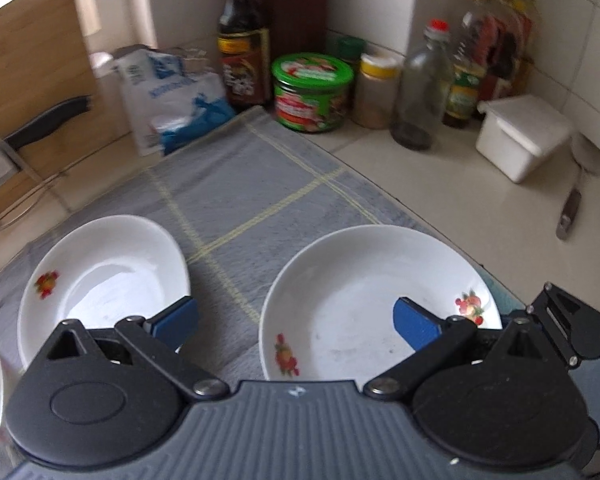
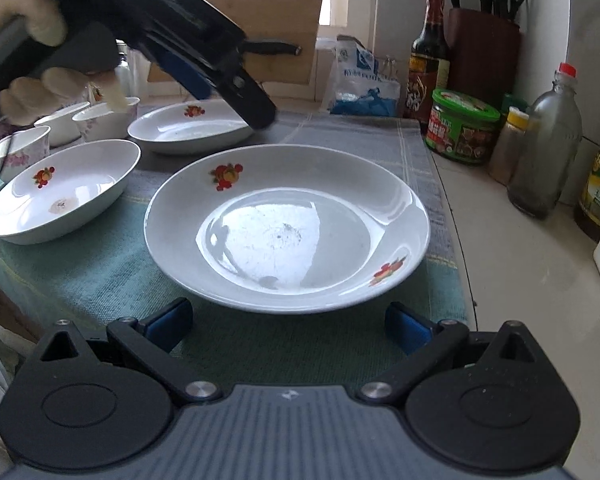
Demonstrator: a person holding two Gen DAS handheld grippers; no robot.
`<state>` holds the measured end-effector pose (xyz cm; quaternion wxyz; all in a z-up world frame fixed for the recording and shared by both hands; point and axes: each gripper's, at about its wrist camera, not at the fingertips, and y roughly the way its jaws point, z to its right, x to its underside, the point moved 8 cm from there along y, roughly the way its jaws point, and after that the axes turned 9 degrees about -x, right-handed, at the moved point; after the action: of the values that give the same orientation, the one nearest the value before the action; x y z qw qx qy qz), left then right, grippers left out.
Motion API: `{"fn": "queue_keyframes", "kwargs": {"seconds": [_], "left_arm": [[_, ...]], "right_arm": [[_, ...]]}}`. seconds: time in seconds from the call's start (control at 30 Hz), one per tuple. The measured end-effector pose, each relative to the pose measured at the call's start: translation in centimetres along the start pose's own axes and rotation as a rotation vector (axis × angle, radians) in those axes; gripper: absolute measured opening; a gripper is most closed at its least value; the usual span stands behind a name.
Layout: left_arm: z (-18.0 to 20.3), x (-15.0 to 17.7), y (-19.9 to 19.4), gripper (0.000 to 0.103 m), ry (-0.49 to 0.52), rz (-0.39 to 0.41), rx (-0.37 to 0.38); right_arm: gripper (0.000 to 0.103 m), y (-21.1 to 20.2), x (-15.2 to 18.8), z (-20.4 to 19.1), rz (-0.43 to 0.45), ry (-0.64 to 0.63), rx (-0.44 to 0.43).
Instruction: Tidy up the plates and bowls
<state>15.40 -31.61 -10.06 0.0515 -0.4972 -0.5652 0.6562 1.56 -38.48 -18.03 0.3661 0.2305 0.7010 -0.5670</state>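
Observation:
Three white plates with fruit prints lie on a grey-green cloth (image 2: 100, 272). The big round plate (image 2: 287, 227) sits just in front of my right gripper (image 2: 288, 326), which is open and empty, low over the cloth. It also shows in the left wrist view (image 1: 364, 300). My left gripper (image 1: 296, 320) is open and empty, hovering above the cloth between that plate and a smaller plate (image 1: 104, 280); it also appears in the right wrist view (image 2: 204, 72). A third plate (image 2: 60, 188) lies at left. Small white bowls (image 2: 100, 118) stand at the far left.
Along the tiled wall stand a soy sauce bottle (image 1: 242, 48), a green-lidded tub (image 1: 311, 92), a spice jar (image 1: 376, 88), a glass bottle (image 1: 422, 88), oil bottles (image 1: 496, 48) and a white box (image 1: 520, 136). A blue-white bag (image 1: 172, 96), a knife (image 1: 48, 122) and a cutting board (image 1: 32, 60) are at left.

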Motion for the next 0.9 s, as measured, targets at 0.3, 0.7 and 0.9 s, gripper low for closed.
{"fn": "queue_keyframes", "kwargs": {"seconds": [0.3,0.7,0.9], "left_arm": [[2.4,-0.8,3.9,0.100,0.108,-0.081,0.055],[3.5,-0.8,6.9,0.084,0.147,-0.187,0.142],[3.8,-0.6,7.0,0.084,0.217,-0.214,0.174]], "right_arm": [[0.103,0.5,-0.3,0.4,0.040,-0.022,-0.014],[0.103,0.7,-0.6,0.6,0.014,-0.040,-0.047],[0.103,0.9,-0.6,0.5,0.006,-0.042,-0.050]]}}
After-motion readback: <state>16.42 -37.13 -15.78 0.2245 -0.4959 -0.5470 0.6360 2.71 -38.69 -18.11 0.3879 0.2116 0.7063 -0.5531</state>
